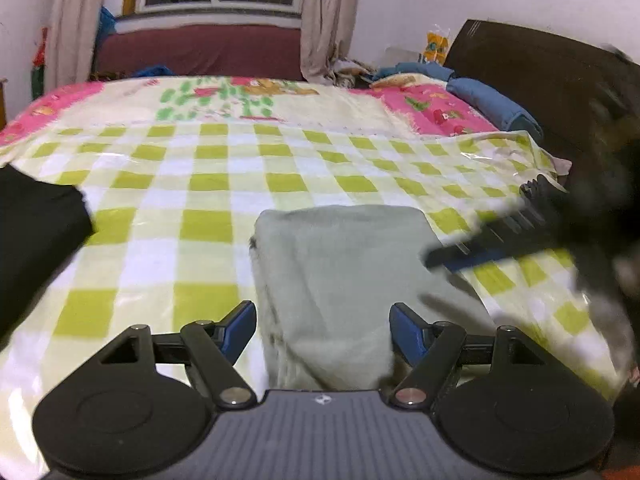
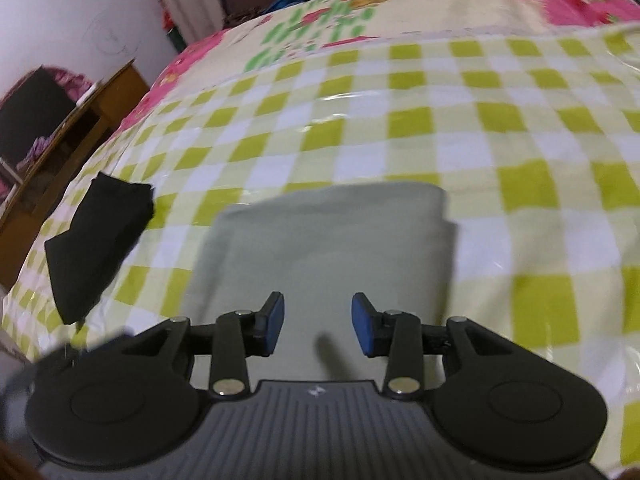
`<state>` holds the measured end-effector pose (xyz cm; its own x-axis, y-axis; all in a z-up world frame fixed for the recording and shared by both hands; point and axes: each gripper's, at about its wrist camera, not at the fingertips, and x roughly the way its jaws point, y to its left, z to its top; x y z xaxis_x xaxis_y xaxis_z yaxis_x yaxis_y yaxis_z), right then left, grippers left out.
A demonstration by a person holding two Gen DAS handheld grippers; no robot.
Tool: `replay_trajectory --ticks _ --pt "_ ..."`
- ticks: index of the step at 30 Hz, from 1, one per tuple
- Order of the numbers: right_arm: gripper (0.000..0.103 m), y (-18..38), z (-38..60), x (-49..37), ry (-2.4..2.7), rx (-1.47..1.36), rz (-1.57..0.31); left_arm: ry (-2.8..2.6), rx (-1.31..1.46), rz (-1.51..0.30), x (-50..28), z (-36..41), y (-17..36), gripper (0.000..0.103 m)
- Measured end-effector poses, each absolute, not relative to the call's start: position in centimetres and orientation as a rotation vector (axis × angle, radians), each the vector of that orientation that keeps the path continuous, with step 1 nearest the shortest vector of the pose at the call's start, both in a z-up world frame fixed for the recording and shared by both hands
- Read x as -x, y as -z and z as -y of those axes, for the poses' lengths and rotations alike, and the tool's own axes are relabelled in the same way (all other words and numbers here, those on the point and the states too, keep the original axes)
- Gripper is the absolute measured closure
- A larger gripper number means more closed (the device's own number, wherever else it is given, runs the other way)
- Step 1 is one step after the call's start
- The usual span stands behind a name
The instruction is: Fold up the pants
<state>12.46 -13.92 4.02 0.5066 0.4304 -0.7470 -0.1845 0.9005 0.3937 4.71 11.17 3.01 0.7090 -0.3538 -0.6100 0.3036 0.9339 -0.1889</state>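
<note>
Pale grey-green pants (image 1: pixel 340 272) lie folded into a compact rectangle on the green-and-white checked bed cover (image 1: pixel 208 184). They also show in the right wrist view (image 2: pixel 332 240). My left gripper (image 1: pixel 323 330) is open and empty, its jaws straddling the near end of the folded pants. My right gripper (image 2: pixel 318 326) is open and empty, just above the near part of the pants. In the left wrist view the right gripper (image 1: pixel 520 232) appears blurred at the right, over the pants' right edge.
A folded black garment (image 2: pixel 96 240) lies on the bed to the left of the pants, also at the left edge of the left wrist view (image 1: pixel 36 236). A dark headboard (image 1: pixel 540 80) and blue bedding (image 1: pixel 492 104) are at the right. A wooden table (image 2: pixel 80 120) stands beside the bed.
</note>
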Motion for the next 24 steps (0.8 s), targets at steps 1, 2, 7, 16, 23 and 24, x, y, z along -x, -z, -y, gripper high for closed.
replay_trajectory --ticks 1,2,7,16,23,24 --pt "0.065 -3.8 14.4 -11.9 -0.379 -0.278 -0.959 0.358 0.071 -0.709 -5.9 -11.1 -2.9 0.017" --pt "0.064 -3.7 14.7 -11.4 -0.388 -0.274 -0.944 0.352 0.058 -0.724 -6.9 -11.0 -2.8 0.017" --pt "0.063 -4.3 13.1 -6.6 -0.558 -0.097 -0.810 0.391 0.044 -0.765 -8.0 -11.9 -3.7 0.017" --pt "0.058 -3.4 6.0 -2.9 -0.806 0.081 -0.691 0.389 0.020 -0.826 -9.4 -12.2 -3.1 0.017" --pt "0.051 -2.0 2.2 -1.2 -0.784 0.250 -0.628 0.392 -0.059 -0.848 -12.6 -10.0 -1.7 0.018" --pt "0.053 -1.7 1.8 -1.2 -0.766 0.270 -0.618 0.377 -0.079 -0.852 -13.0 -9.8 -1.5 0.023"
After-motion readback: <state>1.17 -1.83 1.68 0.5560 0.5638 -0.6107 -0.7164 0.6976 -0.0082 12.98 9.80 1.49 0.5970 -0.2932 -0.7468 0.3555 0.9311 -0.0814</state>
